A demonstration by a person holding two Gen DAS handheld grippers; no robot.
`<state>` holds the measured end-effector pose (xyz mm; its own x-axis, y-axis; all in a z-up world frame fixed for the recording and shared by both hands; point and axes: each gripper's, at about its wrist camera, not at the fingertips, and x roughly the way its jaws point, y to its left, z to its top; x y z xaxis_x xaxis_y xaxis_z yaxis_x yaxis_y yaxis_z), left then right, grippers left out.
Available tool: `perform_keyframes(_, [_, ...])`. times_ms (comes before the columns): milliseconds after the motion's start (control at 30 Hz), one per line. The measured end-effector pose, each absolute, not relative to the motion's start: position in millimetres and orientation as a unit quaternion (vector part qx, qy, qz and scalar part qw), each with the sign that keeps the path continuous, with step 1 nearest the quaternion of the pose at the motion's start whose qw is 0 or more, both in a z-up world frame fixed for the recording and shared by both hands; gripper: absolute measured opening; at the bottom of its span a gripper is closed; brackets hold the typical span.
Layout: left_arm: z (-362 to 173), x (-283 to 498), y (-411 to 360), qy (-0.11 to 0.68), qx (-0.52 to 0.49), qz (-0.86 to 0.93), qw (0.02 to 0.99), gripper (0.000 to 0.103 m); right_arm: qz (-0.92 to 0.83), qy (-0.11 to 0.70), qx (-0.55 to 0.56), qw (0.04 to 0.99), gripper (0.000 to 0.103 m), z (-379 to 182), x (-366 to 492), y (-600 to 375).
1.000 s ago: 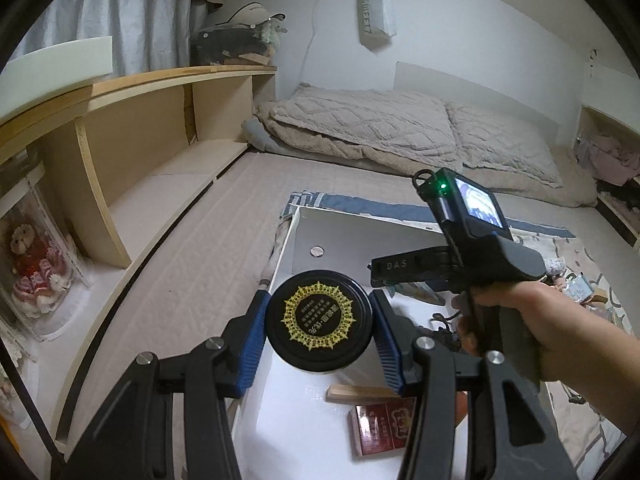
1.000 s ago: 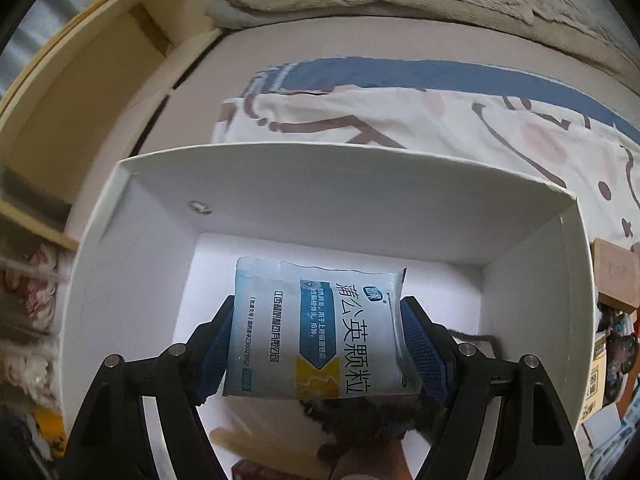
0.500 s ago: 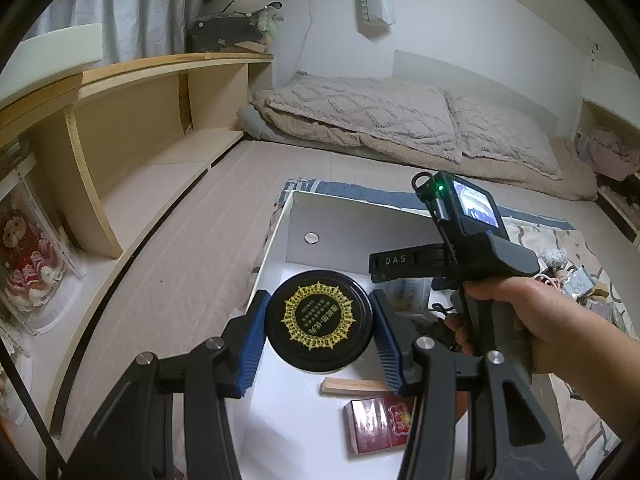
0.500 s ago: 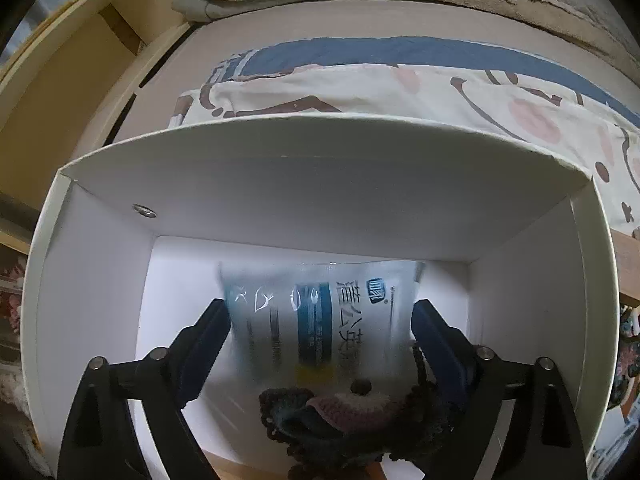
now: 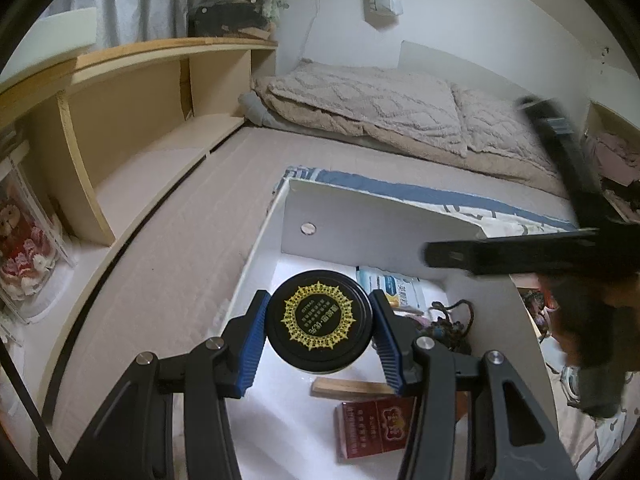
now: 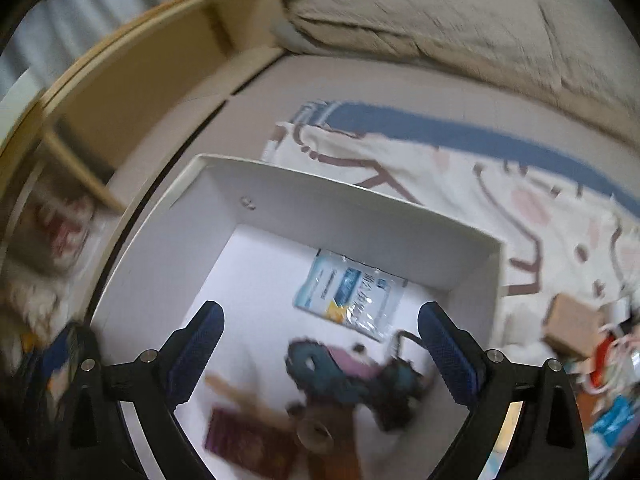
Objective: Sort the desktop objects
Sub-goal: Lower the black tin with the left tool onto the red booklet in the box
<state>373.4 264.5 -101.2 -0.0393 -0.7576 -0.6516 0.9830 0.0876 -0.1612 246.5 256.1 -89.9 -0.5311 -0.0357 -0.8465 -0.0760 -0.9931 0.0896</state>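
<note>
now tin (image 5: 319, 326) clamped, sachet (image 6: 351, 293) in box (image 6: 304, 190)

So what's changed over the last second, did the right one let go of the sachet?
Yes. The right hand-held gripper has opened and pulled up and back; the blue-and-white sachet now lies flat on the floor of the white box, near its far wall. Unchanged: the left hand-held gripper stays clamped on the black round tin above the box.
</note>
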Motion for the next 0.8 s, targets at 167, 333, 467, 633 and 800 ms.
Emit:
perform_keyframes(167, [-109,362,256,0.315,0.211,-0.652,0.657,0.050,0.874,0.008,-0.486,-0.003,0.098,-80,287,259])
perform_keyframes(333, [-115,350,246,0.326,0.247,-0.658,0.632,0.050,0.873,-0.022,-0.487,-0.014,0.098,-78,324,255])
perform_keyframes(467, [-121,336,248,0.333,0.281,-0.671,0.600,0.050,0.880,-0.013,-0.475,-0.022,0.098,-72,347,258])
perform_keyframes(633, [-131,326,256,0.351,0.312,-0.683,0.560,0.050,0.887,-0.012,-0.462,-0.019,0.098,-64,364,260])
perform_keyframes(800, [-143,312,264,0.342,0.370,-0.709,0.494,0.050,0.888,-0.004,-0.460,-0.006,0.098,-63,370,260])
